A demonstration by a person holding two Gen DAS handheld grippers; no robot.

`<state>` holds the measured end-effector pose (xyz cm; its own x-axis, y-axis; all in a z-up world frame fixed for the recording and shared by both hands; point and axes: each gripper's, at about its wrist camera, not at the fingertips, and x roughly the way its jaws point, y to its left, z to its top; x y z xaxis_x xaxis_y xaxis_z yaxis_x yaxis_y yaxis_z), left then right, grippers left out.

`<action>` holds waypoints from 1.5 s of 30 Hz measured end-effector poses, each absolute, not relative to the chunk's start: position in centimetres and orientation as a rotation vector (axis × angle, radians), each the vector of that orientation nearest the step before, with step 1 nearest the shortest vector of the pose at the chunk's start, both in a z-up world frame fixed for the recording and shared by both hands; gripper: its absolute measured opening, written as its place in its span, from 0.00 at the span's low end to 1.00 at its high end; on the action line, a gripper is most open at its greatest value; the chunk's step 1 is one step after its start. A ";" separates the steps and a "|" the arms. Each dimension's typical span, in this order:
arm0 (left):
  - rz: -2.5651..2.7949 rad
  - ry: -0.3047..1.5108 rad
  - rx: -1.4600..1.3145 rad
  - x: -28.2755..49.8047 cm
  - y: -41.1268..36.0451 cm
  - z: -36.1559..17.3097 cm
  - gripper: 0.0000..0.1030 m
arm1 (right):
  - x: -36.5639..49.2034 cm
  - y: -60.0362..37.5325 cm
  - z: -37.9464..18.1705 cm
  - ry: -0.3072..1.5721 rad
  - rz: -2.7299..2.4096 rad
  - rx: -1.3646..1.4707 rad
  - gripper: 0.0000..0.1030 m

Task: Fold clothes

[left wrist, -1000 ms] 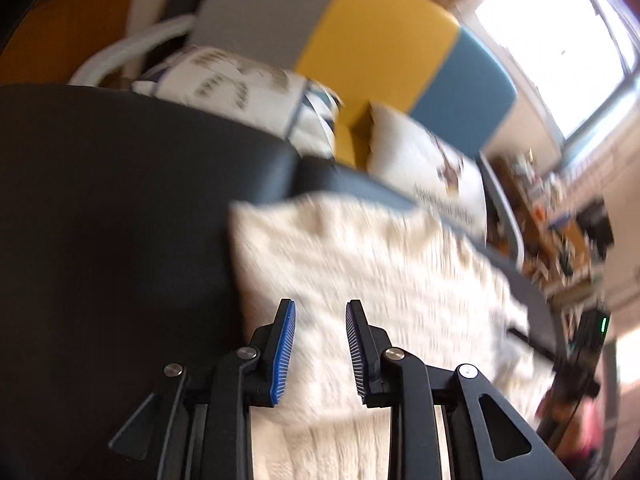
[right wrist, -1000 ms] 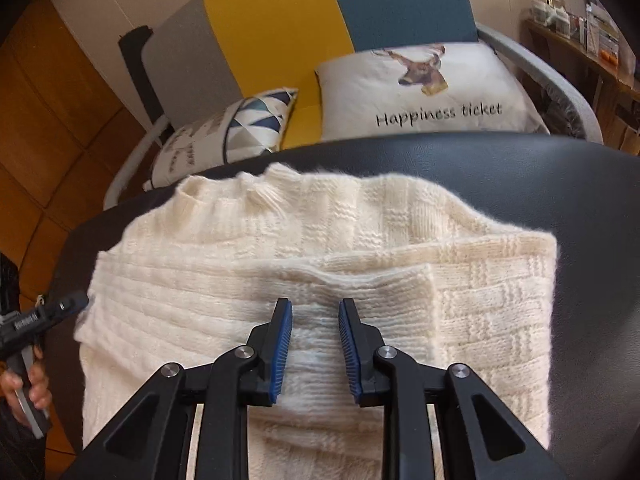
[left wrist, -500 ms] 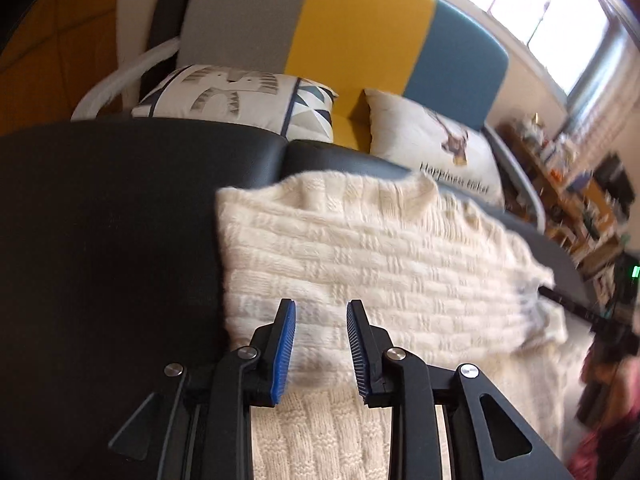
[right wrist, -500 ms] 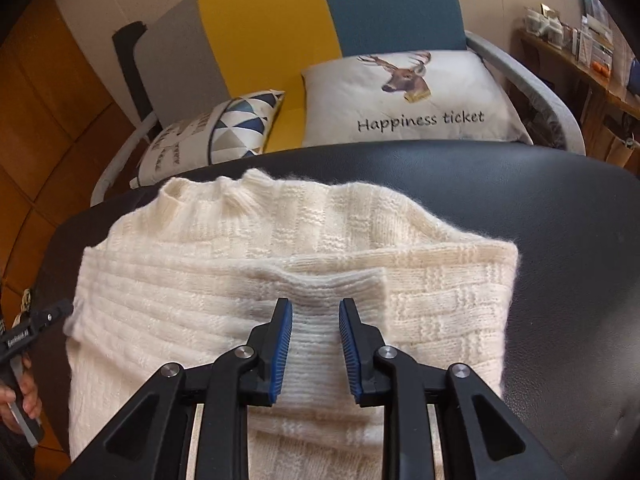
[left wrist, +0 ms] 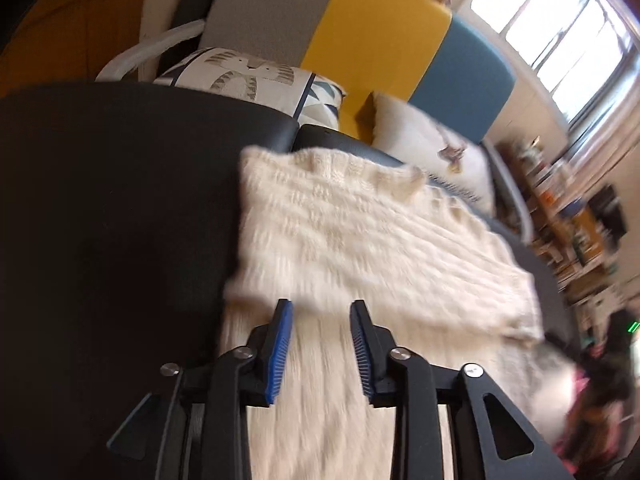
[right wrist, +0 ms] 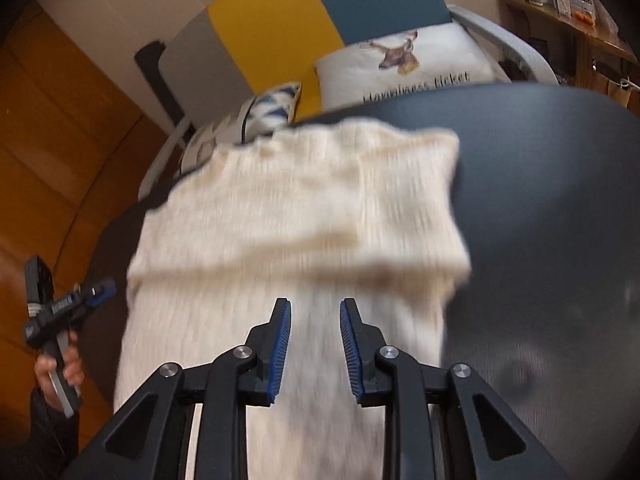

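Both the left hand-held gripper [left wrist: 321, 322] and the right hand-held gripper [right wrist: 315, 320] hover with jaws parted, gripping nothing, above the near part of a cream knit sweater [right wrist: 296, 216]. It lies on the black worktop [right wrist: 540, 208], long axis running away, collar at the far end toward the cushioned sofa [right wrist: 320, 4]

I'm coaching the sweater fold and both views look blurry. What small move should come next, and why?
Probably lower both grippers onto the near part of the cream sweater and pinch it. The left gripper and right gripper have open jaws with only knit showing between them, gripping nothing, and the near part on the black surface looks unfolded.
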<state>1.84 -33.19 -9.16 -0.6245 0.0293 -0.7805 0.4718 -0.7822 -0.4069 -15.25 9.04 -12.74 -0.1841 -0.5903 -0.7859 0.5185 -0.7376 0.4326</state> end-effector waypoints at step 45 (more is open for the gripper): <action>-2.336 0.662 1.332 21.8 -25.3 -11.5 0.51 | 2.5 7.7 -8.2 0.030 -1.785 1.210 0.35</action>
<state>21.81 -25.35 -11.50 -0.4848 -0.0850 -0.8705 0.5289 -0.8211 -0.2144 2.55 7.72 -8.23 -0.0643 -0.6778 -0.7324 0.7018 -0.5525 0.4497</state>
